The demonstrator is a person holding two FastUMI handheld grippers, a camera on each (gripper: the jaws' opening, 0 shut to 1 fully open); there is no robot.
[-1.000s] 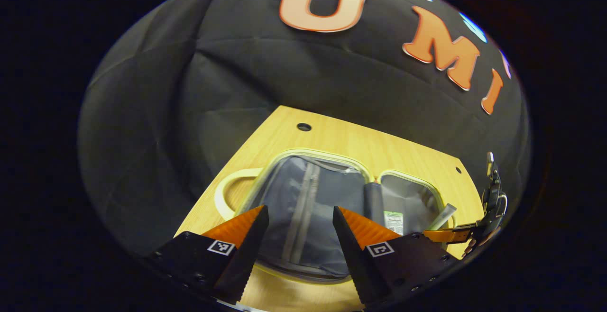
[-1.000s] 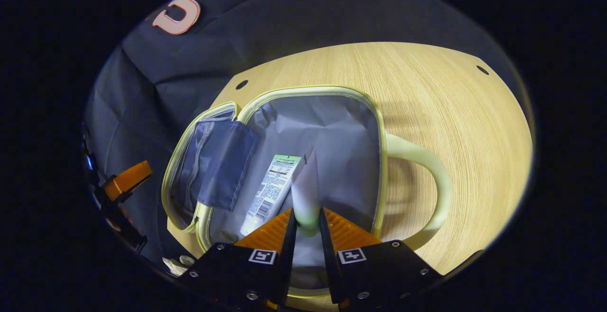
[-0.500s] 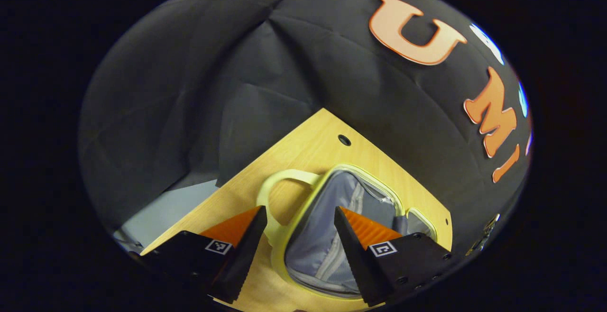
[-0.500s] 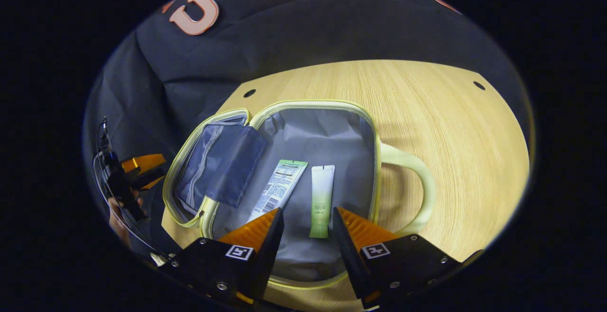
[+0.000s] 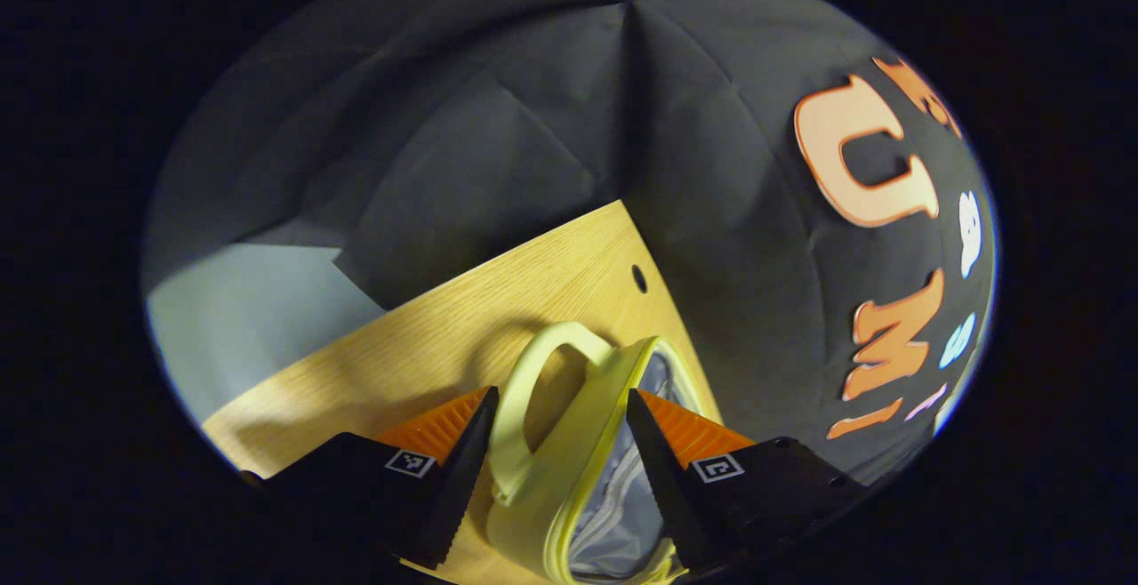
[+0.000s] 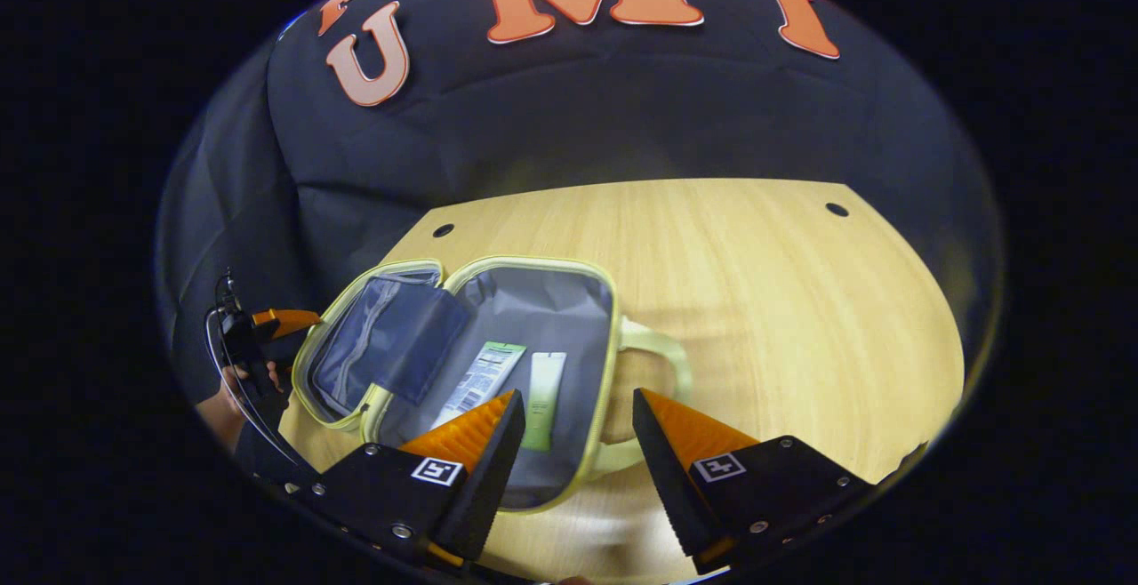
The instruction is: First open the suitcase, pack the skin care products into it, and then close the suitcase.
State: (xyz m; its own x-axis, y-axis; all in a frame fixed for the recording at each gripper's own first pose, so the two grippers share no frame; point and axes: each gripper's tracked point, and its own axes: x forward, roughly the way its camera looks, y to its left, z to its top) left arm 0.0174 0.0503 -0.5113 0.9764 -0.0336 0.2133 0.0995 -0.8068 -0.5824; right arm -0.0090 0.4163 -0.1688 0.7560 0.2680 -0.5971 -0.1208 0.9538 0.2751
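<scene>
The pale yellow-green suitcase lies open on the wooden table, its grey lining showing. Two tubes rest side by side in its right half: a white one with a green end and a pale green one. My right gripper hovers open above the near rim, holding nothing. The lid half with its grey pocket lies to the left. My left gripper is open, with the lid's handle and rim between its fingers. That gripper appears at the lid's outer edge.
A hand holds the left gripper at the table's left side. The suitcase's other handle sticks out to the right. Bare wood with small holes spreads right and behind. Grey floor lies past the table edge.
My right gripper opened, dropped the pale green tube into the suitcase, and drew back and up. My left gripper swung left, bringing the lid's handle and rim between its fingers.
</scene>
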